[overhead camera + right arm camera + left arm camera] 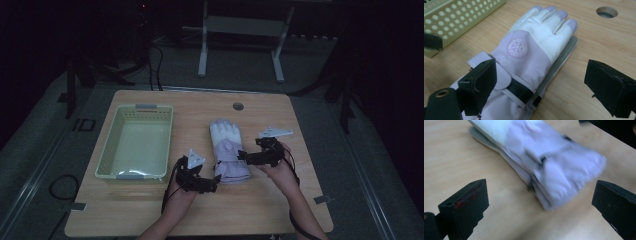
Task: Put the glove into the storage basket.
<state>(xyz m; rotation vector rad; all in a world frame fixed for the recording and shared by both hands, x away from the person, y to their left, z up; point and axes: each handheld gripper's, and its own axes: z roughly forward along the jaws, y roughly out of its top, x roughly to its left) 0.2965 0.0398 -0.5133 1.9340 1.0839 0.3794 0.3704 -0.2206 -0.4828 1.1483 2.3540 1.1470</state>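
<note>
Two gloves [227,150], pale lilac and white, lie stacked flat near the middle of the wooden table [150,210], fingers pointing to the far side and cuffs toward the person. In the right gripper view the upper glove shows a round embroidered badge on its back and a black strap across the wrist, with the grey-green edge of the lower glove peeking out along its side. Just left of the gloves sits a pale green perforated basket [112,150], apart from them. The left gripper [214,184] hovers at the near left corner of the cuffs, its jaws spread wide with nothing between them; in its own view the cuff end lies ahead, blurred. The right gripper [242,156] sits at the right side of the wrist area, its jaws also standing wide apart, gripping nothing. A round cable hole [238,106] marks the far edge of the table.
</note>
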